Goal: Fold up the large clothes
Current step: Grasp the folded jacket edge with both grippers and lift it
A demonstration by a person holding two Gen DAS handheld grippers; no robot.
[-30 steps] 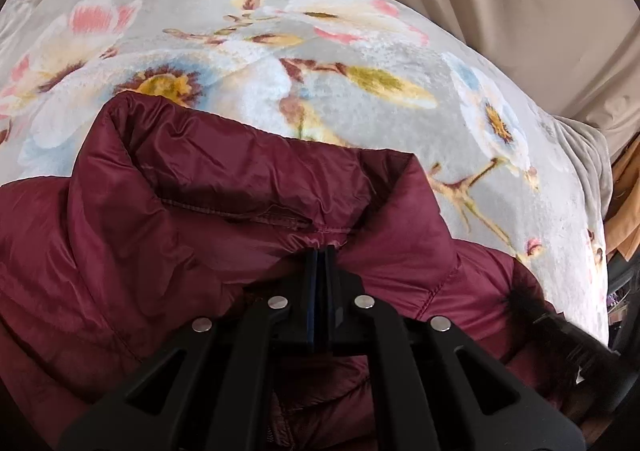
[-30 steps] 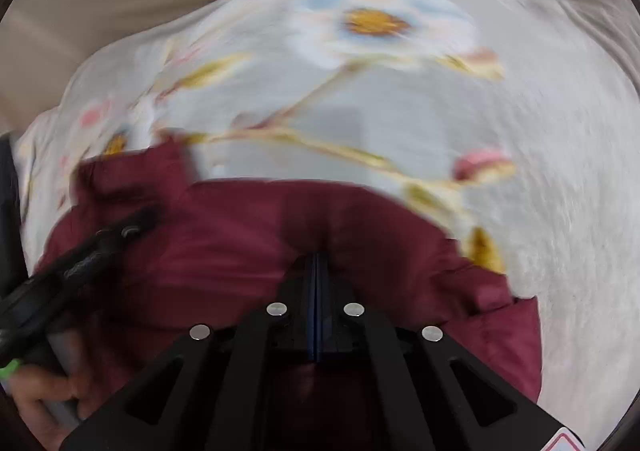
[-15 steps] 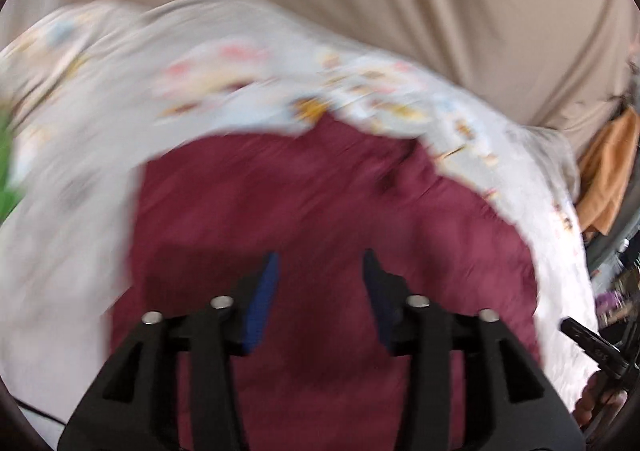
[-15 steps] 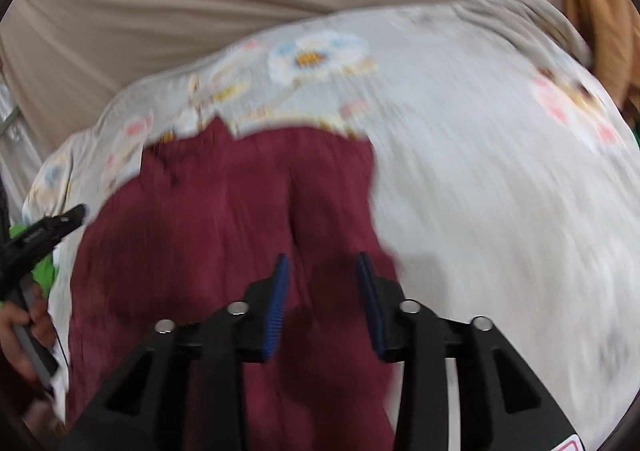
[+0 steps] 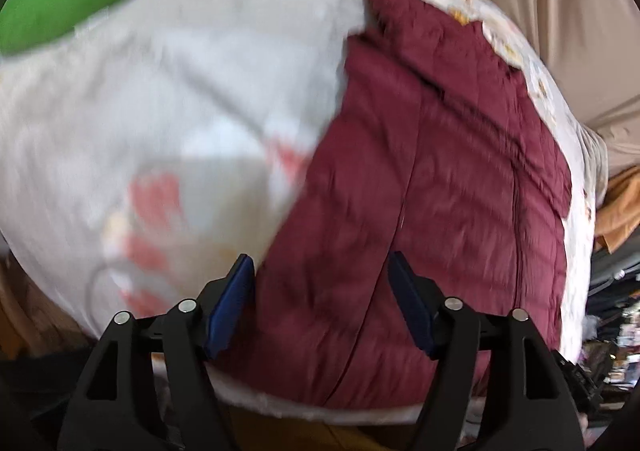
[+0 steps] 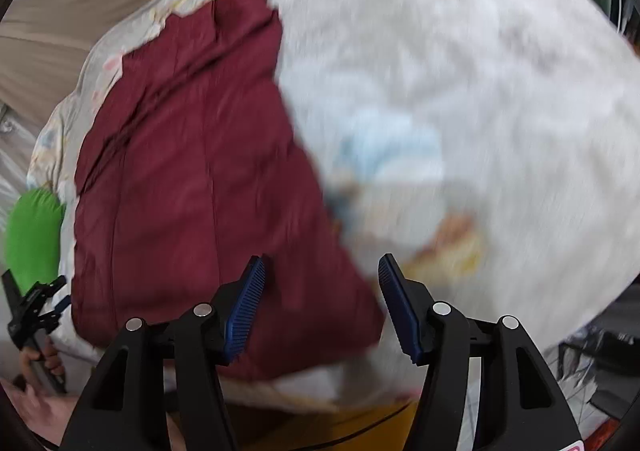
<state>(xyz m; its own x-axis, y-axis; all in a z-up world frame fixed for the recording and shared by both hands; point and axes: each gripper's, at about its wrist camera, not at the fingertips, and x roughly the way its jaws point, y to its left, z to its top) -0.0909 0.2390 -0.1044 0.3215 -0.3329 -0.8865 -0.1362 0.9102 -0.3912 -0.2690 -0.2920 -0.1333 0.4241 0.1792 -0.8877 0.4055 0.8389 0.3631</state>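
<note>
Jacket (image 5: 420,179) lies as a long strip right of centre in left view, left of centre in right view, on the blanket (image 5: 168,99). Both grippers, left (image 5: 320,307) & right (image 6: 320,307), have just been opening: jaws wide, nothing btwn them. Looks like btwn folds; next prob. grab the near hem w/ both and bring it up toward the collar.

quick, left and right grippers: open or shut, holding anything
Left gripper: open, jaws have just been opening, holding nothing above the maroon jacket.
Right gripper: open, jaws have just been opening, also empty.
</note>
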